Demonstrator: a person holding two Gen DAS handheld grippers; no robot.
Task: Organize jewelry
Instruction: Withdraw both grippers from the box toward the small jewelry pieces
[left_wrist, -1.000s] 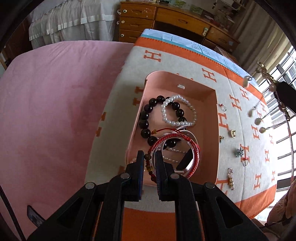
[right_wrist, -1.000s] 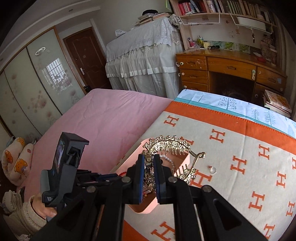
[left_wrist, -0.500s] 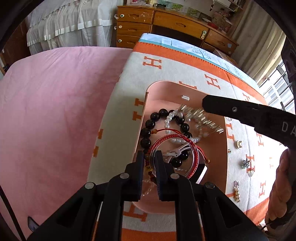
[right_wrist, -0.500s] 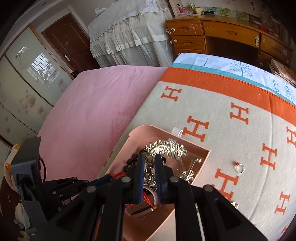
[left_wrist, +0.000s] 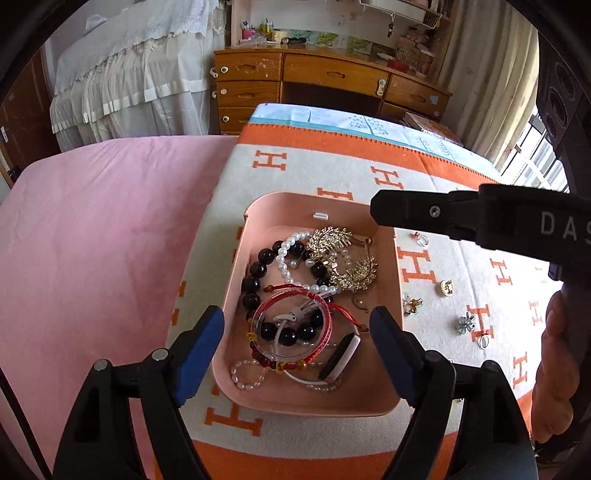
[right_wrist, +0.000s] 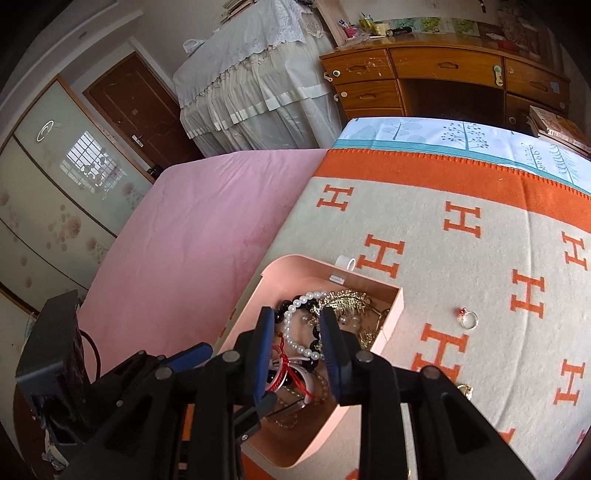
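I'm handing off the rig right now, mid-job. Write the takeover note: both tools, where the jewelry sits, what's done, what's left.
Left tool: jaws wide, just opened, nothing held; it hangs over the near end of the pink tray.
Right tool: jaws just parted, nothing gripped, above the tray.
In the tray: gold hair comb, pearl bracelet, dark bead bracelet, red bangle.
Left on the blanket: ring, gold clip, flower pieces and other small bits right of the tray.
Next: likely pick those up, one at a time.
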